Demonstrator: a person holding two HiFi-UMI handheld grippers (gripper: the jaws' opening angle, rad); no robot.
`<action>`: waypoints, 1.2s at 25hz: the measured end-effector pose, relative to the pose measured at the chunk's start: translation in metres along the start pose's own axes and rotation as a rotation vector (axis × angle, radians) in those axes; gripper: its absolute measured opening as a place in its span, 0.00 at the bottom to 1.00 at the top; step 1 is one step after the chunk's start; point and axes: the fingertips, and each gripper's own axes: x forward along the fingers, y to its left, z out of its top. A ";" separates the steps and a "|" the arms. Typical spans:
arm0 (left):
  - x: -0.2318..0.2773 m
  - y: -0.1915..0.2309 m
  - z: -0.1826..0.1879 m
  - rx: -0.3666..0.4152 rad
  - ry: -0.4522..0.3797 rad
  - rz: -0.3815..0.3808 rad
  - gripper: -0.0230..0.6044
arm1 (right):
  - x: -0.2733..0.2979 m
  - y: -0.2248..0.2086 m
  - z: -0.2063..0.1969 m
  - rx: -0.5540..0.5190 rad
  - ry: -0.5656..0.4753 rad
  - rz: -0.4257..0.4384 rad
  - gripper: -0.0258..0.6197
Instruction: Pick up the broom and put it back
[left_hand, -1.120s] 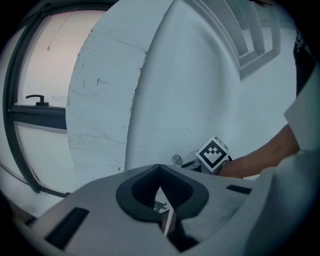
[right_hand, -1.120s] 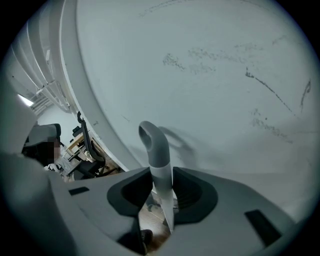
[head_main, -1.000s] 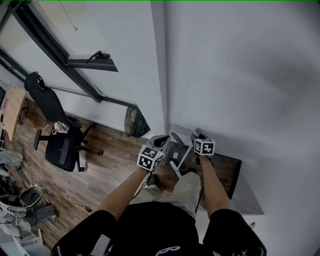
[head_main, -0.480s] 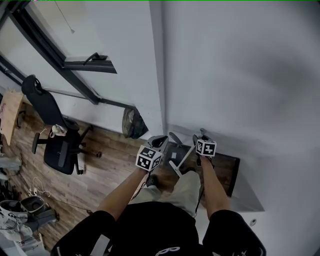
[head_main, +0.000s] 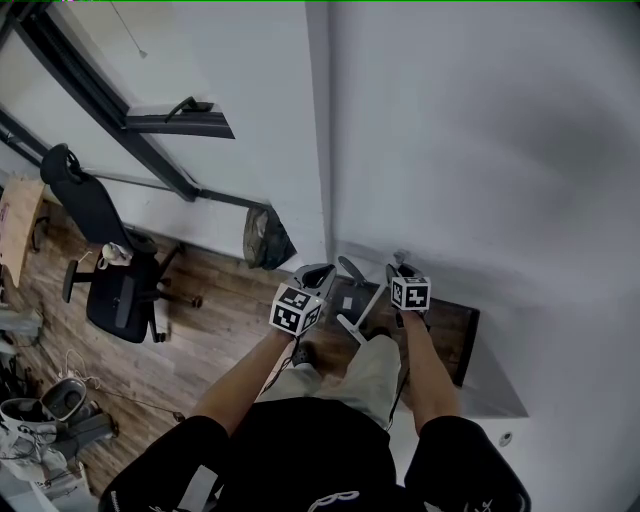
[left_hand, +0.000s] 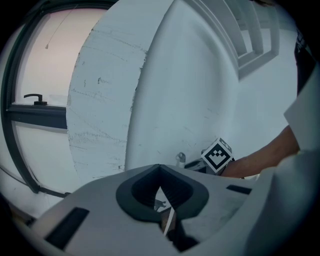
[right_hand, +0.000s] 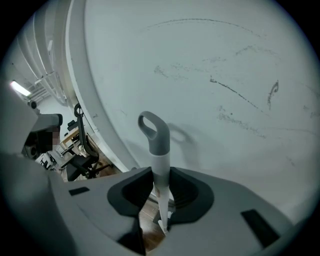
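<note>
The broom has a white shaft (head_main: 365, 305) and a grey looped handle end (right_hand: 152, 131), and it stands upright against the white wall. My right gripper (right_hand: 161, 192) has the shaft between its jaws just below the grey end. The jaws are closing and the pads press on the shaft. In the head view this gripper (head_main: 397, 270) is at the wall, right of the corner. My left gripper (left_hand: 160, 169) is shut with nothing in it, and its tips meet. It hangs to the left of the broom (head_main: 318, 277). The handle end (left_hand: 180, 159) shows beyond it.
A wall corner (head_main: 325, 150) runs down between the grippers. A dark bag (head_main: 265, 240) leans at the wall's foot on the left. A black office chair (head_main: 110, 275) stands on the wooden floor (head_main: 220, 320). A window frame with a handle (head_main: 180, 115) is at the upper left.
Little differs. Both grippers stay at the broom by the wall corner. The left one has edged slightly upward in the head view.
</note>
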 end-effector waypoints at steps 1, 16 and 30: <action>0.000 0.001 0.000 -0.002 0.000 0.002 0.06 | 0.001 0.002 0.000 -0.006 0.000 0.007 0.22; 0.002 -0.002 0.000 -0.003 0.006 -0.003 0.06 | 0.006 -0.016 -0.017 0.122 0.079 -0.048 0.31; -0.030 -0.018 0.011 0.070 -0.015 -0.107 0.06 | -0.071 0.013 -0.006 0.169 -0.090 -0.162 0.31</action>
